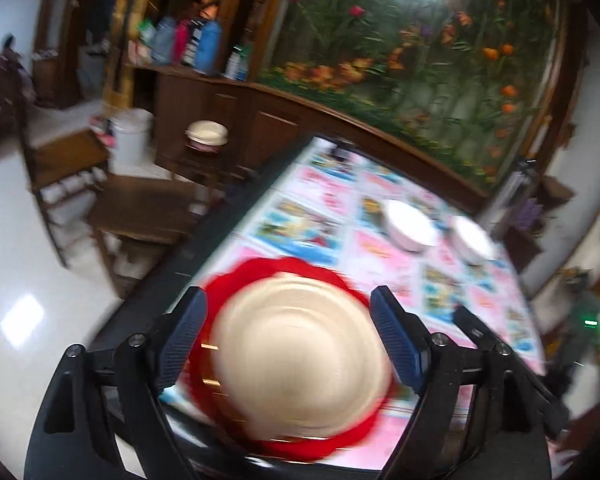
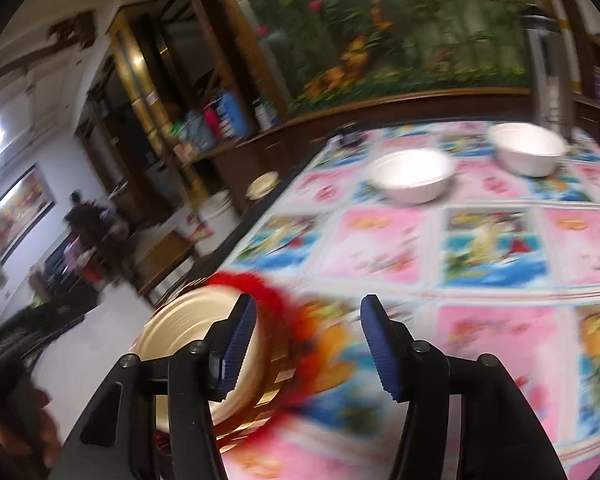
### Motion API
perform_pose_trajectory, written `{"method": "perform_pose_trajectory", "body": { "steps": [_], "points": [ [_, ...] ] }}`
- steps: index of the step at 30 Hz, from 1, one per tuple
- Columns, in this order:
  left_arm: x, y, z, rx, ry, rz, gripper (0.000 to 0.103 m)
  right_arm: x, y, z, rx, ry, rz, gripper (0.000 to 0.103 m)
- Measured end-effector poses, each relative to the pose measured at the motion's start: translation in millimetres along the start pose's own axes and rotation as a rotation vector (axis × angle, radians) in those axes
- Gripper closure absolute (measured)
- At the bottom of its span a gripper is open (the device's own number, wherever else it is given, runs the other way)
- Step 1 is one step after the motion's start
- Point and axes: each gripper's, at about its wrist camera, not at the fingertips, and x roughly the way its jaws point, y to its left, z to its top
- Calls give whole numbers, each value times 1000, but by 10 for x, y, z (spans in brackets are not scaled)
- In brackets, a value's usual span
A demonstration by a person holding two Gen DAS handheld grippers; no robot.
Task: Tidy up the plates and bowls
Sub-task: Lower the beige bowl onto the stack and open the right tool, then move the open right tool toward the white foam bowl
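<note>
**Plates down, white bowls next**

Cartoon-print tablecloth [image 2: 380, 248] carries my cream round plate [image 1: 300, 360], resting on the red scalloped plate [image 1: 284, 272]. Both my left gripper [image 1: 288, 336] and right gripper [image 2: 308, 348] stand released, empty; I should lift clear before fetching the two white bowls [image 2: 410, 176].

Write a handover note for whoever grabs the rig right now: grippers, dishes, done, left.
Left gripper: jaws open, either side of the cream plate, not pressing it.
Right gripper: jaws open, empty; the plate sits at its left finger.
The cream plate lies on the red plate at the near table edge.
Two white bowls stand apart at the far end.
Done: plates stacked.
Left: the bowls, probably to be nested.
</note>
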Motion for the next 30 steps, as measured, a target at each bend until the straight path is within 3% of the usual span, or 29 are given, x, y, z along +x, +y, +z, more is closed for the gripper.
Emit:
{"method": "perform_pose_trajectory", "body": {
  "steps": [4, 7, 12, 17, 23, 25, 28, 30],
  "points": [
    [145, -459, 15, 63, 56, -109, 0, -26, -527, 162, 62, -34, -77, 44],
    [292, -900, -12, 136, 79, -170, 0, -10, -958, 277, 78, -32, -125, 36],
    [610, -1485, 19, 183, 104, -192, 0, 19, -1521, 414, 119, -32, -158, 16],
    [1249, -1838, 194, 126, 100, -73, 0, 117, -2042, 643, 217, -56, -113, 0],
    [1954, -1744, 374, -76, 82, 94, 0, 330, -2628, 978, 553, -139, 119, 1],
    [2077, -1754, 412, -119, 55, 115, 0, 429, -2732, 1032, 636, -168, 167, 1],
    [2195, -1813, 483, -72, -6, 181, 0, 644, -2868, 1097, 730, -202, 198, 1],
    [2267, -1745, 526, -89, -29, 217, 0, 789, -2930, 1074, 751, -181, 222, 1]
  ]
}}
